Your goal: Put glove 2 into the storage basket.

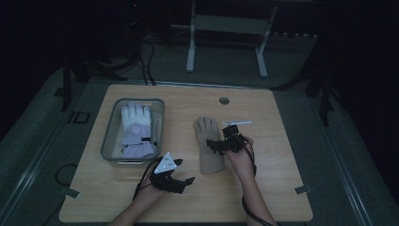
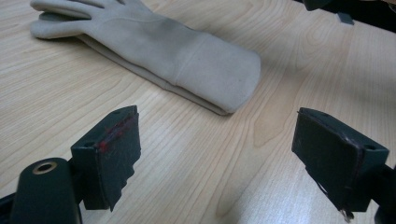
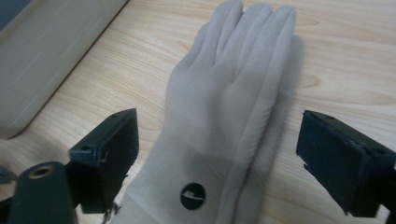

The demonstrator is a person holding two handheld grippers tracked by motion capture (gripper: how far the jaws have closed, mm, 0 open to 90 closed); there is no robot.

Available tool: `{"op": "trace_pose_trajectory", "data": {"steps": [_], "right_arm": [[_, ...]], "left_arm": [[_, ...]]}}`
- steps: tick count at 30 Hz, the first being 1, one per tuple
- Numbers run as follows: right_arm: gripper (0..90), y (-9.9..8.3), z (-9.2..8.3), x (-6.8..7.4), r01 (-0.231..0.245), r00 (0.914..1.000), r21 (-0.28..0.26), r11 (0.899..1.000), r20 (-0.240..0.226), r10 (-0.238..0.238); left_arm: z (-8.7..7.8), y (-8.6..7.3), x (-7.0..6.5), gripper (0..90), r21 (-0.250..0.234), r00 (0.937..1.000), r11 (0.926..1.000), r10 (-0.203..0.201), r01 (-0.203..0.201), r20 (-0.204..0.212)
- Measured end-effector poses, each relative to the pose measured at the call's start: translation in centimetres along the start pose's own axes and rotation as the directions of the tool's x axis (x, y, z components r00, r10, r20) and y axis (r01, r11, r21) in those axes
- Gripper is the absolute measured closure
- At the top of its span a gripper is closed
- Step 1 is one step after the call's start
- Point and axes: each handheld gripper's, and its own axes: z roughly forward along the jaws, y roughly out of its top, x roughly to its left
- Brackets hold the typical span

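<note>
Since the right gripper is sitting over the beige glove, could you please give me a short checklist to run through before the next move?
1. Right gripper open, jaws either side of the beige glove, pads not pressing it: ok.
2. Beige glove lying flat on the table, fingers pointing away from the person: ok.
3. Left gripper open with nothing between its jaws, short of the glove's cuff: ok.
4. Clear bin already holds a white and lilac glove; room for a second: cannot tell.
5. Bare table between beige glove and bin: ok.

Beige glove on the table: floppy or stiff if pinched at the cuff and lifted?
Probably floppy: the beige glove lies flat and creased along its fingers. Likely light, being thin soft fabric. Its suede-like surface looks grippy, so the open right gripper shouldn't slip.
</note>
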Motion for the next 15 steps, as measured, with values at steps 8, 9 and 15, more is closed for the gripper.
{"op": "trace_pose_trajectory", "data": {"steps": [8,9,15], "right_arm": [[18.9,-0.4,-1.5,-1.7,0.099,0.9941,-0.042,0.994,-0.04,-0.1],[18.7,-0.4,-1.7,-1.8,0.099,0.9938,-0.045,0.994,-0.046,-0.101],[13.9,-0.5,-2.6,-2.8,0.036,0.9957,-0.02,0.999,-0.085,-0.037]], "left_arm": [[0.1,0.4,-0.5,15.8,0.008,0.9996,0.9996,0.027,-0.027,-0.005],[0.2,0.5,-0.6,15.8,-0.001,0.9996,0.9996,0.029,-0.029,-0.002],[0.5,1.2,-0.9,15.9,0.013,0.9998,0.9999,0.01,-0.01,0.014]]}}
